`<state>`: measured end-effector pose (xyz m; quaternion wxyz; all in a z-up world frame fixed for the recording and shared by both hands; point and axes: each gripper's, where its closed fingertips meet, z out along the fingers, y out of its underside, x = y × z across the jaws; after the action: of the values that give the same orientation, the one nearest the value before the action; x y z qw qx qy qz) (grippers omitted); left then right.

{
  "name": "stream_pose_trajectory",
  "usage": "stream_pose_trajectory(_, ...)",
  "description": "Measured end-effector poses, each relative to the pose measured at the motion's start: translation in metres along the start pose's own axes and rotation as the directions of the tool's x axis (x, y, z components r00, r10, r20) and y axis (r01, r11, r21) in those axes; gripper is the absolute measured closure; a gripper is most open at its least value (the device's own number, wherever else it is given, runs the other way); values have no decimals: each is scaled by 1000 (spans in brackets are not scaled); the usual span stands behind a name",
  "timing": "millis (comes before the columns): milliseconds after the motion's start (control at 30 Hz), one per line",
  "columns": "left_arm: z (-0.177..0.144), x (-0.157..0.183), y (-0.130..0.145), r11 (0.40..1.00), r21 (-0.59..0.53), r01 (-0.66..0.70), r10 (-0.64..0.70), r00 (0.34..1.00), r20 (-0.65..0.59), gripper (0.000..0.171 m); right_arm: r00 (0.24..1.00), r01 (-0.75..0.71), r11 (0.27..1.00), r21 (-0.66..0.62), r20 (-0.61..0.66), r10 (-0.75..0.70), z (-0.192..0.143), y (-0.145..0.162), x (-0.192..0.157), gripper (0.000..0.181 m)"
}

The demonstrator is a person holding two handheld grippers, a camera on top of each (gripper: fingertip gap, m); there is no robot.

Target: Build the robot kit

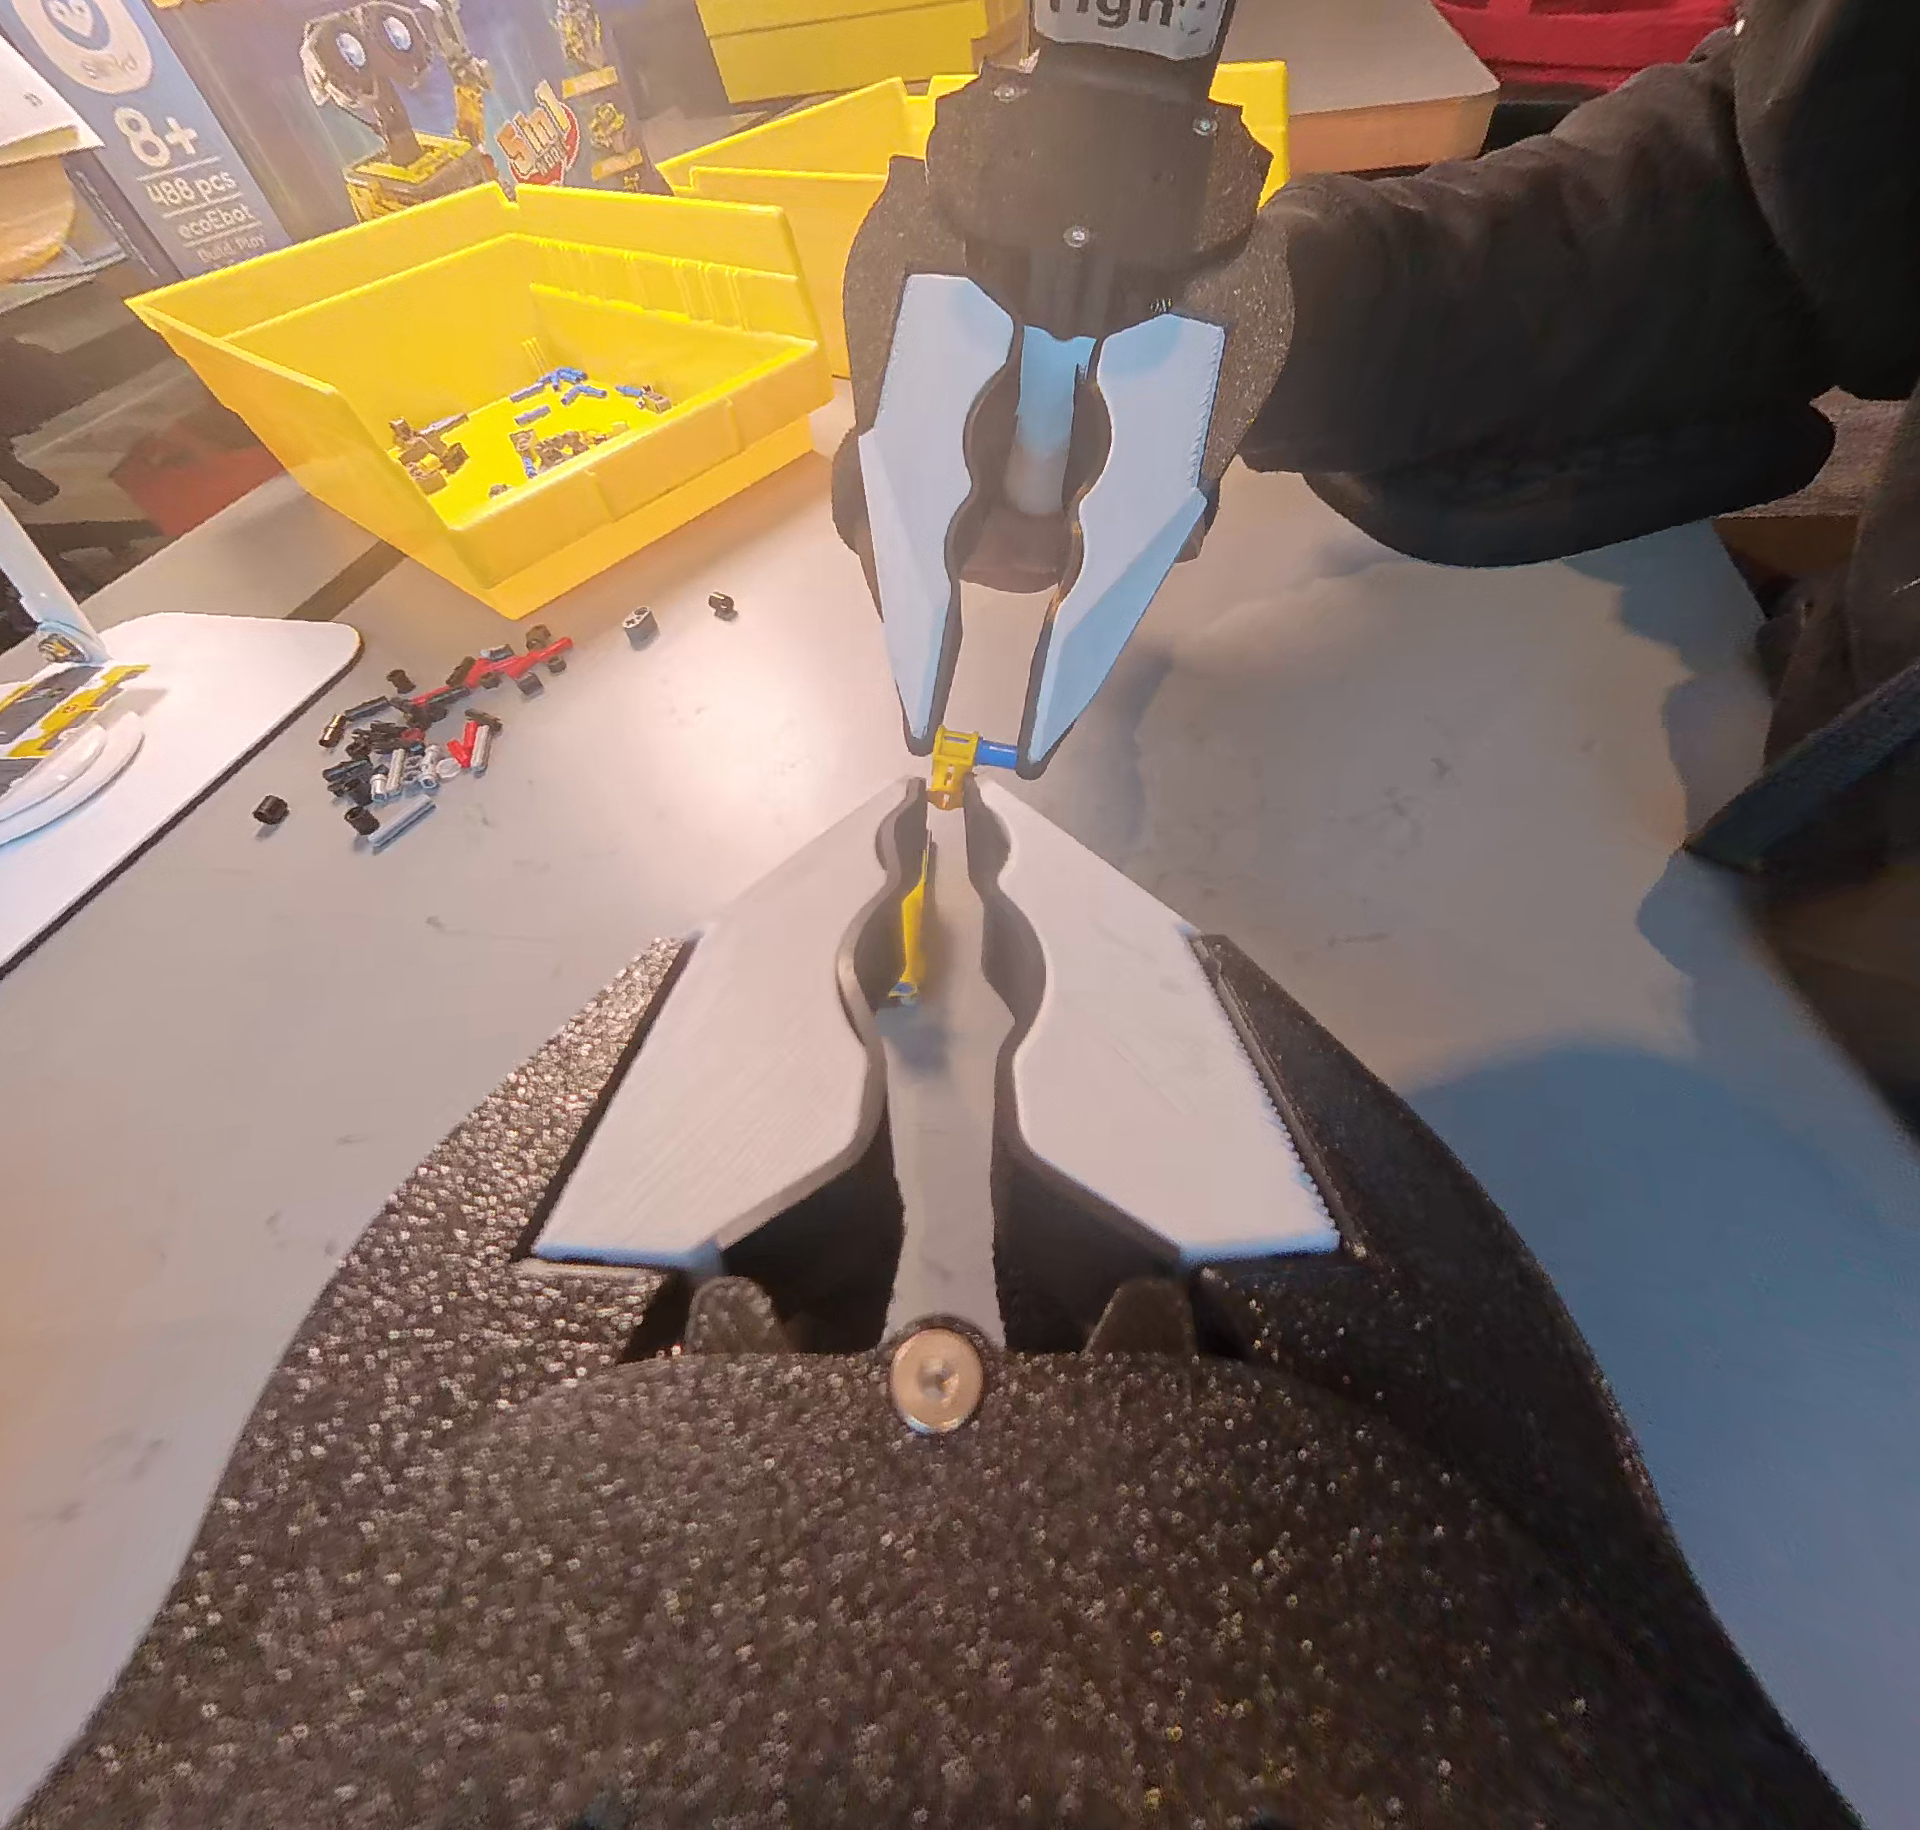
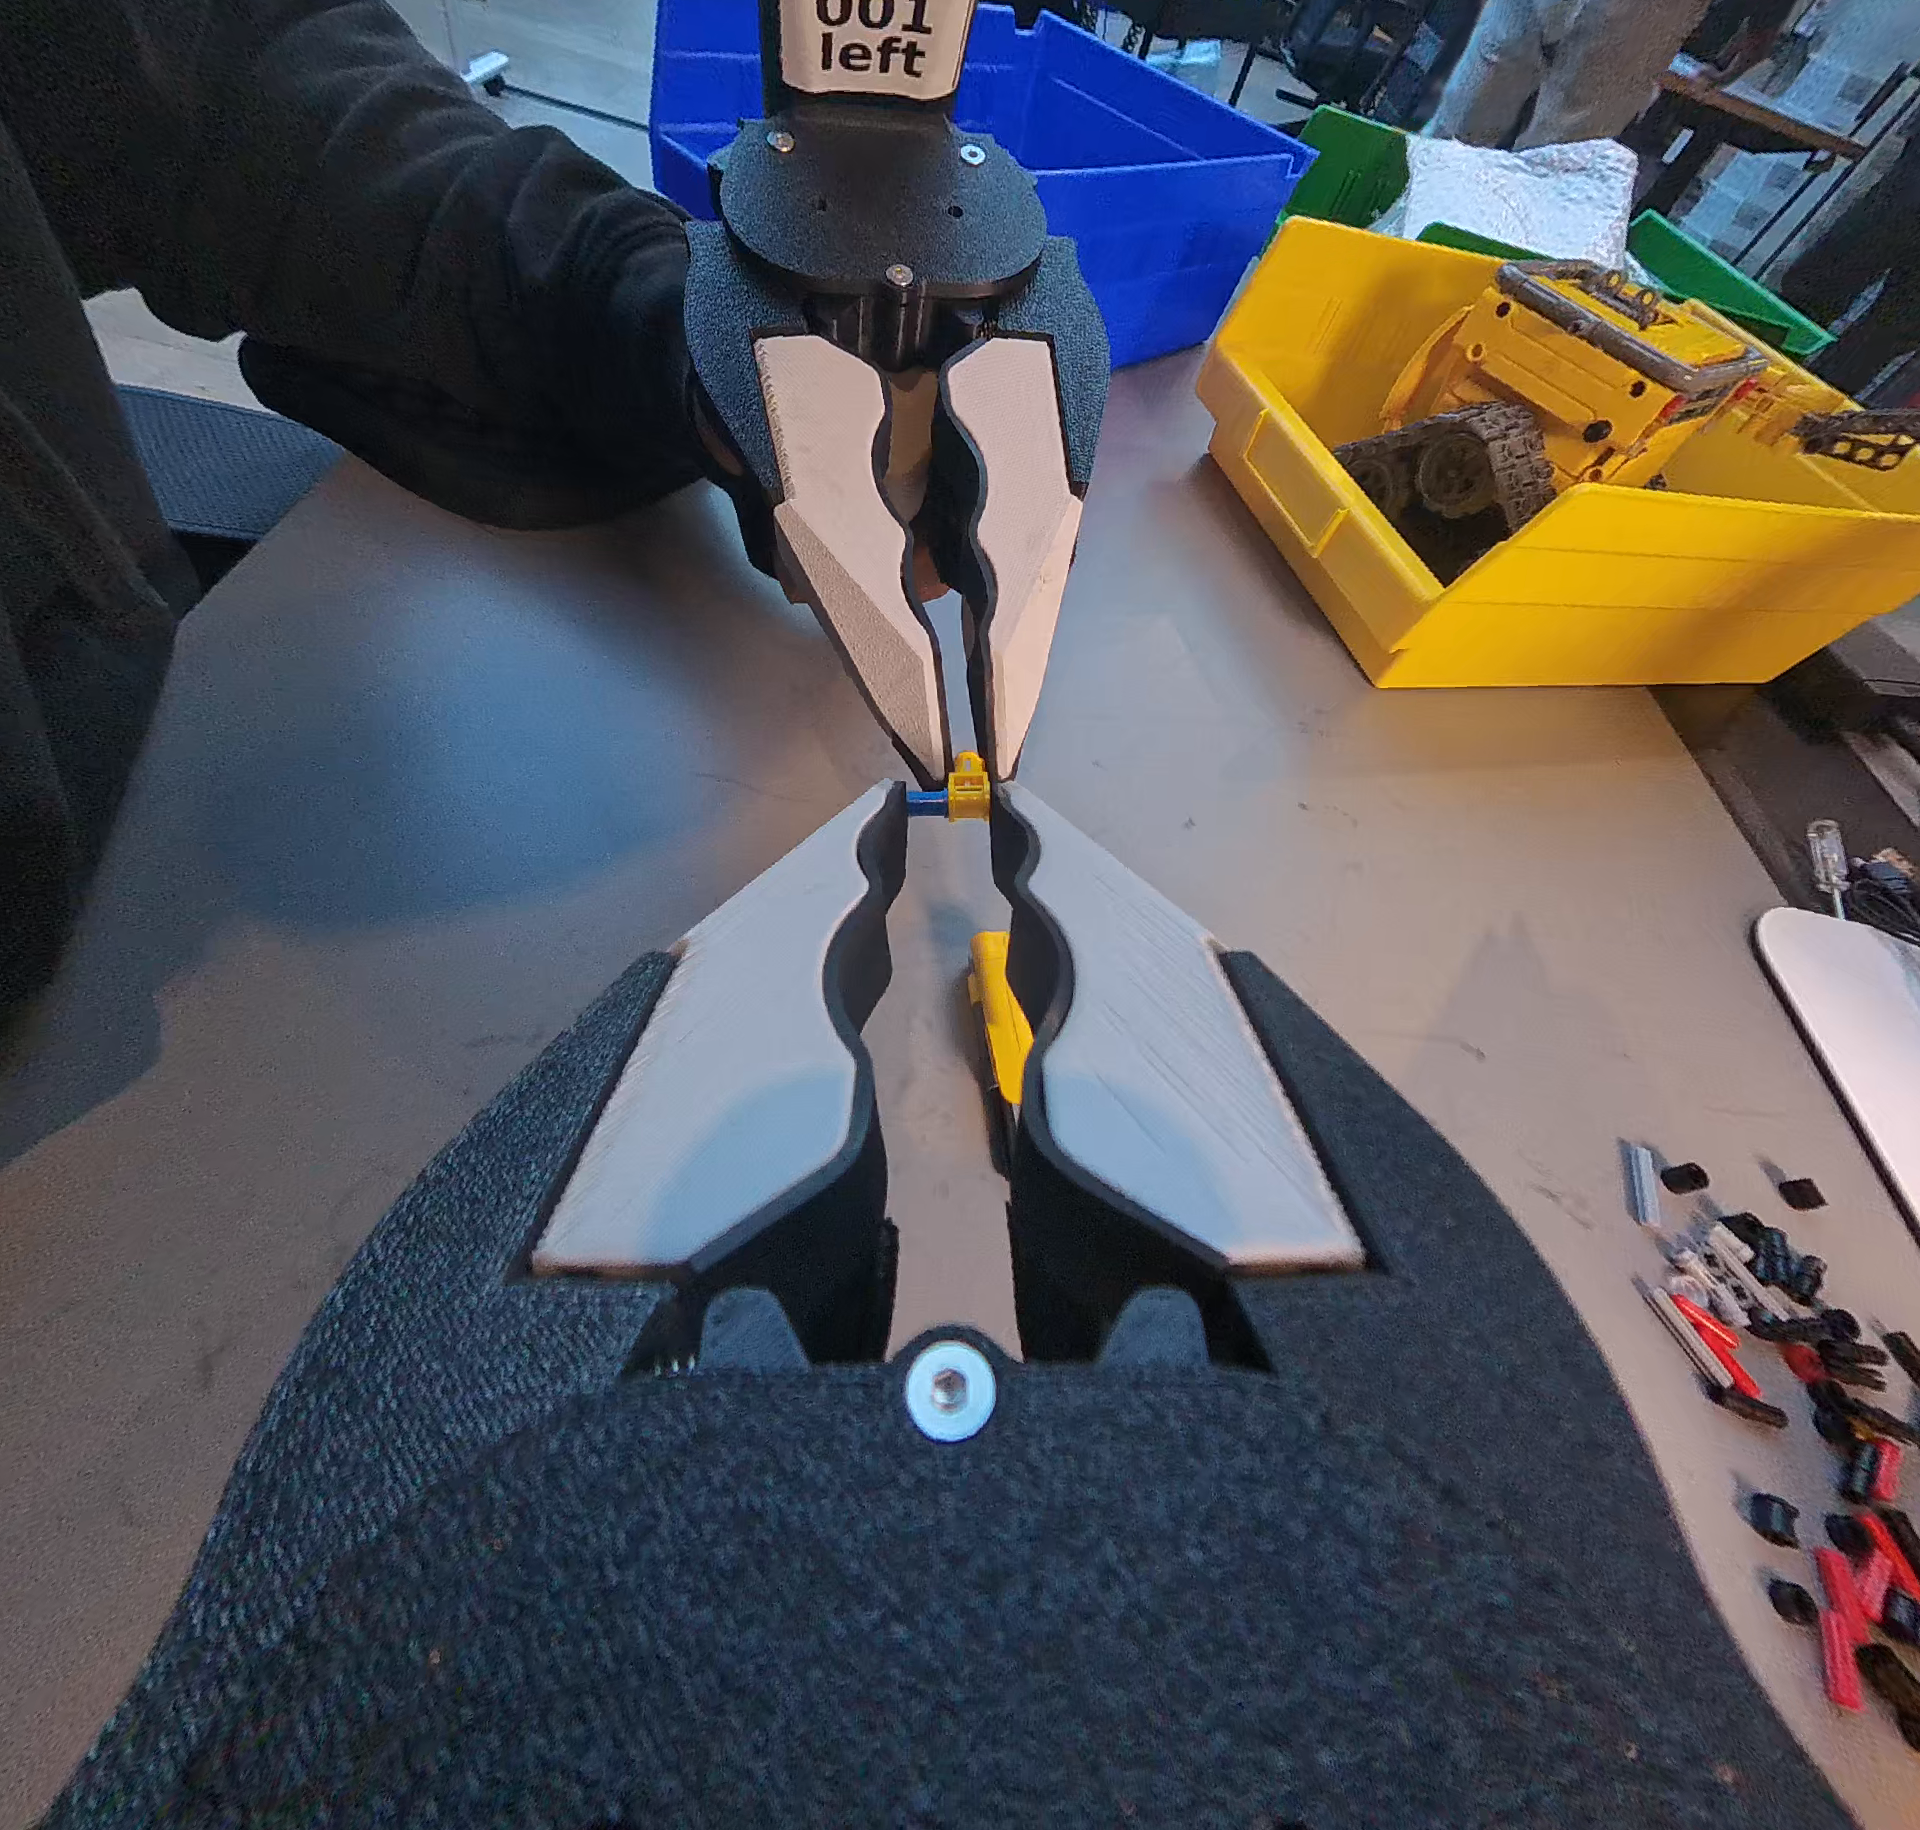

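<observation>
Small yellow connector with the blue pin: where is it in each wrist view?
Left wrist view: yellow connector just above centre, at the meeting fingertips, blue pin pointing right.
Right wrist view: the connector just above centre, pin pointing left.
Shared landmark: loose black and red parts on the table.

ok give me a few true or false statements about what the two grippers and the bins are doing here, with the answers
1. The left gripper is shut on a yellow beam. True.
2. The right gripper grips a yellow connector with a blue pin at its fingertips. True.
3. The two grippers are far apart on the table. False: their fingertips nearly meet.
4. The yellow bin beside the loose parts pile is empty. False: small parts lie in it.
5. The blue bin holds the tracked yellow model. False: it sits in a yellow bin.
</observation>
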<state>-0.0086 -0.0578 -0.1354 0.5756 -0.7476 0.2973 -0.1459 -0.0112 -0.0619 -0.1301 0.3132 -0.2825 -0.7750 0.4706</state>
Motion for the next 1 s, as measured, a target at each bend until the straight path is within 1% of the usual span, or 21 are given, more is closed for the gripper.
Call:
stream_pose_trajectory(367, 7, 5, 19, 995, -90, -32, 30, 999, -22, 165, 999, 1, 997, -72, 45, 2, 6, 18, -6, 167)
stream_pose_trajectory(533, 8, 3, 24, 993, -116, -28, 25, 999, -21, 165, 998, -29, 996, -86, 45, 33, 8, 24, -5, 166)
stream_pose_trajectory(700, 12, 5, 35, 980, -181, -81, 78, 997, -27, 166, 999, -8, 990, -138, 51, 15, 13, 35, -8, 166)
stream_pose_trajectory(1000, 12, 2, 35, 982, -174, -71, 68, 997, -22, 165, 998, -30, 992, -122, 43, 36, 13, 34, -5, 166)
